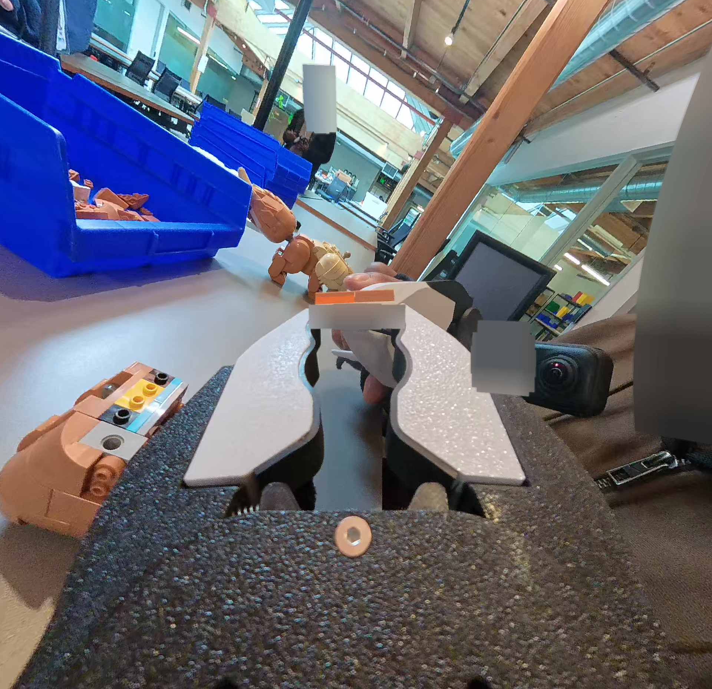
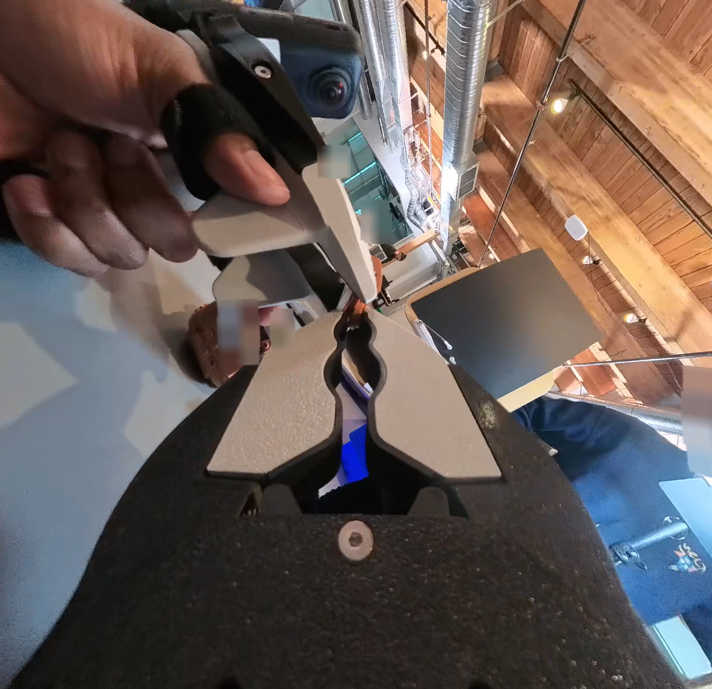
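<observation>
Plainly, the left tool (image 1: 356,325) is held low over the bench (image 1: 135,323), its fingers set apart. An orange plate (image 1: 354,297) is seen lying across their tips. A blurred patch covers the contact, so whether the plate is clamped cannot be told. The right tool (image 2: 354,314) is met tip to tip with the left one. Its jaws are drawn almost together and pinched on an orange piece (image 2: 360,307); whether this is the same plate cannot be told. A brick model (image 1: 77,439) is laid on the bench just beside the left tool. Farther off, a small brick figure (image 1: 304,262) is stood near a blue bin (image 1: 154,192) in which loose bricks are kept.
</observation>
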`<state>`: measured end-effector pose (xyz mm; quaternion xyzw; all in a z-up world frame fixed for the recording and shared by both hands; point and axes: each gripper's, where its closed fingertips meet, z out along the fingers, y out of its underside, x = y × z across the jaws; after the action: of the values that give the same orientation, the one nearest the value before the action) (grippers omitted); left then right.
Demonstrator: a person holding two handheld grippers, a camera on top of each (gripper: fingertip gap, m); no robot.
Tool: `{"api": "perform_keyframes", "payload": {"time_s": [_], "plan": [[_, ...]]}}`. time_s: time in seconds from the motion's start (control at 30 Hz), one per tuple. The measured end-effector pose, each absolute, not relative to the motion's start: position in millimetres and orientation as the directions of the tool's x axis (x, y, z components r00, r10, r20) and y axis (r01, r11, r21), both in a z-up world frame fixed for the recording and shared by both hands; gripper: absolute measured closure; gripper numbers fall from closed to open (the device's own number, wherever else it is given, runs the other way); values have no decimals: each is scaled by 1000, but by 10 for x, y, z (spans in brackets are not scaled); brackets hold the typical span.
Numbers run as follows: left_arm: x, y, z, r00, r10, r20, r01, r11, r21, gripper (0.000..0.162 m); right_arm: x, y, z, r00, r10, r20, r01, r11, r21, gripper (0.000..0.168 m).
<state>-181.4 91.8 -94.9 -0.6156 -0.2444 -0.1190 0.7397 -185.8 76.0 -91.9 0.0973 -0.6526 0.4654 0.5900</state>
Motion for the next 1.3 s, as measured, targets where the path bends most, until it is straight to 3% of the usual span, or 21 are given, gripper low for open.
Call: {"api": "perform_keyframes", "payload": {"time_s": [0.47, 0.53, 0.6, 0.73, 0.9, 1.1, 1.3], "plan": [[-1783, 899, -1082, 920, 213, 328, 344, -39, -938, 126, -1879, 773, -1009, -613, 401, 681, -557, 391, -732, 164], [-1818, 877, -1134, 933, 249, 261, 288, -77, -954, 129, -1890, 783, -1033, -710, 401, 579, -470, 343, -813, 164], [-1878, 822, -1139, 940, 303, 155, 195, -107, -975, 119, -1895, 788, -1072, -819, 387, 423, -332, 280, -901, 164], [-1891, 802, -1027, 947, 314, 63, 90, -73, -993, 118, -1849, 754, -1045, -952, 305, -21, 39, 53, -998, 164], [-1936, 822, -965, 939, 329, 104, 101, 25, -995, 125, -1879, 754, -966, -908, 180, -378, 353, -155, -923, 164], [-1924, 833, -890, 941, 291, 174, 137, 142, -980, 132, -1876, 747, -883, -832, 54, -552, 521, -266, -811, 164], [-1928, 843, -812, 926, 215, 311, 246, 282, -927, 133, -1903, 779, -772, -694, -161, -702, 696, -401, -596, 164]]}}
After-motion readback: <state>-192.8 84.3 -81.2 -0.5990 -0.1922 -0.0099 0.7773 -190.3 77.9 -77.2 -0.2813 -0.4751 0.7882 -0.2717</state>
